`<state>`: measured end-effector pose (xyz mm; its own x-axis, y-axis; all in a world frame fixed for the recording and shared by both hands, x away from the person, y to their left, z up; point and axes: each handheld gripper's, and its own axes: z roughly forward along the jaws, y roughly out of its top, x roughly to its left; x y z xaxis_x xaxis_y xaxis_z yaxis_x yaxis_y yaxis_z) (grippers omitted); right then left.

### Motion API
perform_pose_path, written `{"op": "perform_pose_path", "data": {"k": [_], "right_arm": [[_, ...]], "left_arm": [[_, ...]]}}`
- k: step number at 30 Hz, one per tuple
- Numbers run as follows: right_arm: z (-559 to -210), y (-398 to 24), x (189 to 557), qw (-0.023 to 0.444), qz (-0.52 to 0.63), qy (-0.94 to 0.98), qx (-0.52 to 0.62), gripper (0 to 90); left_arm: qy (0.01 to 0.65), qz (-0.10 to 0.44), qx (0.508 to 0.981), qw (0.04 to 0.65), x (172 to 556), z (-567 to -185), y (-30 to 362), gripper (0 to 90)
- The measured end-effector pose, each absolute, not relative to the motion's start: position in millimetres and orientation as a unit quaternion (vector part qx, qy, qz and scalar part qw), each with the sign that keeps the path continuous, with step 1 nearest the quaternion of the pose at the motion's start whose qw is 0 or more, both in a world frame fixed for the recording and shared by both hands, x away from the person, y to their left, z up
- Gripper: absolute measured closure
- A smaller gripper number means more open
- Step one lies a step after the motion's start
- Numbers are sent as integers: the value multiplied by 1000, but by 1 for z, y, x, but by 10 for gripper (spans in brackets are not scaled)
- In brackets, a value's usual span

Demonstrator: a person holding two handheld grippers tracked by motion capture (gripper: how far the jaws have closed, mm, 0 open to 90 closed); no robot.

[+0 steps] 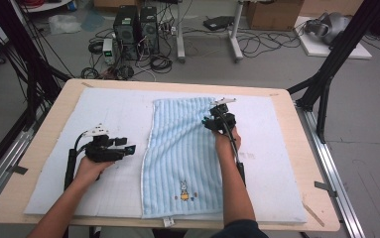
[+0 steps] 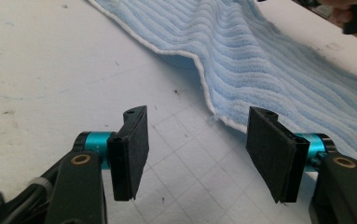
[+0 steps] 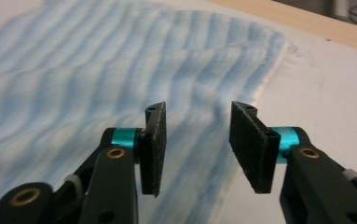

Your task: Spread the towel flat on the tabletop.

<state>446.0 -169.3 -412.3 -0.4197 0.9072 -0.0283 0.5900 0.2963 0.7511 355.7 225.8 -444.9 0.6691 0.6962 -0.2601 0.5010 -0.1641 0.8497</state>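
A light blue striped towel [image 1: 182, 153], with a small cartoon figure near its front end, lies lengthwise on the white mat [image 1: 113, 114]. My left gripper [image 1: 128, 148] rests on the mat just left of the towel's white-trimmed edge, pointing toward it. In the left gripper view this gripper [image 2: 197, 144] stands open with only bare mat between its pads, and the towel [image 2: 260, 60] has a raised wrinkle just ahead. My right gripper [image 1: 208, 121] hovers over the towel's far right part. It [image 3: 197, 144] is open above the towel [image 3: 97, 79], close to the right edge, gripping nothing.
The mat covers most of a wooden table [image 1: 296, 148]. Black frame posts [image 1: 326, 74] stand at the right and left of the table. Computer towers [image 1: 135, 29] and cables sit on the floor beyond the far edge.
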Motion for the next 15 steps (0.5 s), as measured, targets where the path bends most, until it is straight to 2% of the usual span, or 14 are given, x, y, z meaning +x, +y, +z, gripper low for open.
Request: {"op": "perform_pose_path", "data": {"k": [11, 15], "right_arm": [[-407, -191, 360, 191, 408, 780, 434, 452], [-414, -198, 330, 198, 412, 788, 412, 427]], "left_arm": [[400, 96, 756, 509, 356, -445, 214, 404], [409, 99, 748, 513, 362, -443, 208, 404]]}}
